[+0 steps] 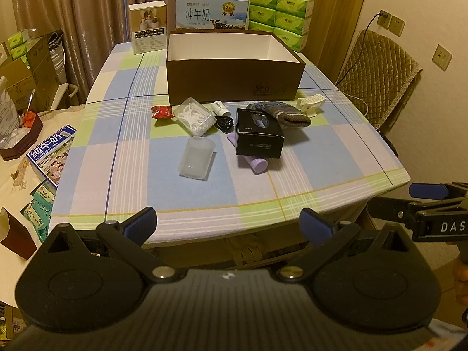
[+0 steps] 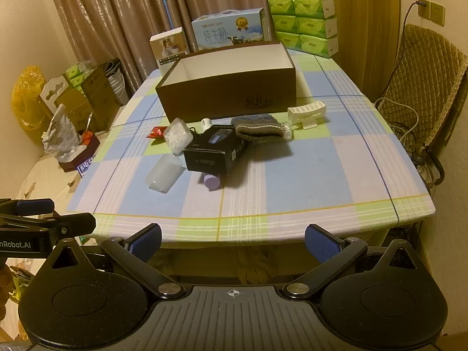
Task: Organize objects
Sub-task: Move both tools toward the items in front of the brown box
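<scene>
An open brown box with a white inside stands mid-table. In front of it lie a red wrapper, a clear box of floss picks, a frosted plastic case, a black carton resting on a purple tube, a white plug with black cable, a knitted sock and a white clip. My left gripper and right gripper are open and empty, held before the table's near edge.
A milk carton, a small white box and stacked green tissue packs stand behind the brown box. A padded chair is at the right. Cardboard boxes and clutter lie at the left.
</scene>
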A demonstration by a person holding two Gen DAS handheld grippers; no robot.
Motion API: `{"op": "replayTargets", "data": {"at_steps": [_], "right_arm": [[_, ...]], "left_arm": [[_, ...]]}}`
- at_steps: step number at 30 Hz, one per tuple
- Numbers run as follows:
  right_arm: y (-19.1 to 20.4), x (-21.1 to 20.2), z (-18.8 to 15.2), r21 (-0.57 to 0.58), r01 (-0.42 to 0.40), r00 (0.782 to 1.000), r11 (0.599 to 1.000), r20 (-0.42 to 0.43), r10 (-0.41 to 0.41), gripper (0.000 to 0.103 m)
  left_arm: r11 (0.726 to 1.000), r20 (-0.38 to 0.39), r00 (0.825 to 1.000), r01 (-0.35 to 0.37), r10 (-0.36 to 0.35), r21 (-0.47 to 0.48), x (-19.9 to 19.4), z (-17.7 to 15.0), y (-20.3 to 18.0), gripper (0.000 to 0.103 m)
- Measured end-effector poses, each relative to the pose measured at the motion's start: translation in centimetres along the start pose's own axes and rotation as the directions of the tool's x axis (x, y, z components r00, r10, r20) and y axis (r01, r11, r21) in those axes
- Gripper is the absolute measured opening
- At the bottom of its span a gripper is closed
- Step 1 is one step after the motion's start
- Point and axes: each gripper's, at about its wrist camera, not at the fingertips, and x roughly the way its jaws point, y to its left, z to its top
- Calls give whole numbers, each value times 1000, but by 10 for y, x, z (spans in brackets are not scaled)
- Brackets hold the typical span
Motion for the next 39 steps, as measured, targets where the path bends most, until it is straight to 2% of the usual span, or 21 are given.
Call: {"op": "replayTargets", "data": {"at_steps": [39], "right_arm": [[-10,26,21,-10,-7,999,1000,-32,7,101]], "left_arm": [[1000,-33,999,-5,4,-21,25,19,4,102]]}}
